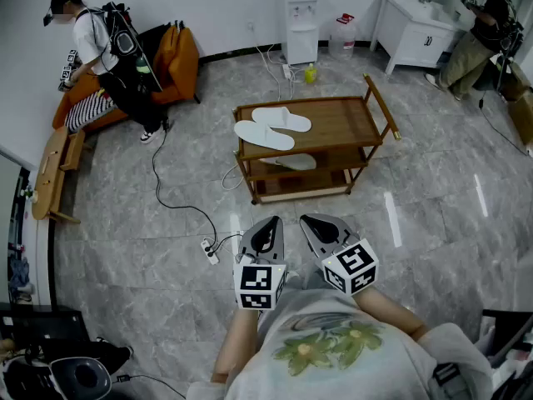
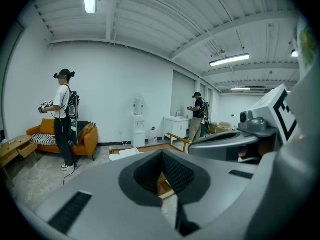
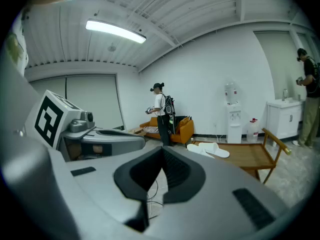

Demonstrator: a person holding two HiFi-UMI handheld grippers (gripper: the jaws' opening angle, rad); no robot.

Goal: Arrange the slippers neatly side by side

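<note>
A wooden trolley (image 1: 336,124) stands on the grey floor; two white slippers (image 1: 281,119) lie close together on its top shelf; well short of them, the left gripper (image 1: 270,223) and right gripper (image 1: 316,221) hover clenched, empty.

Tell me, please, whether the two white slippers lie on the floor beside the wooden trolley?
Not quite: the head view shows the two white slippers lying on the top shelf of the wooden trolley, not beside it.
</note>
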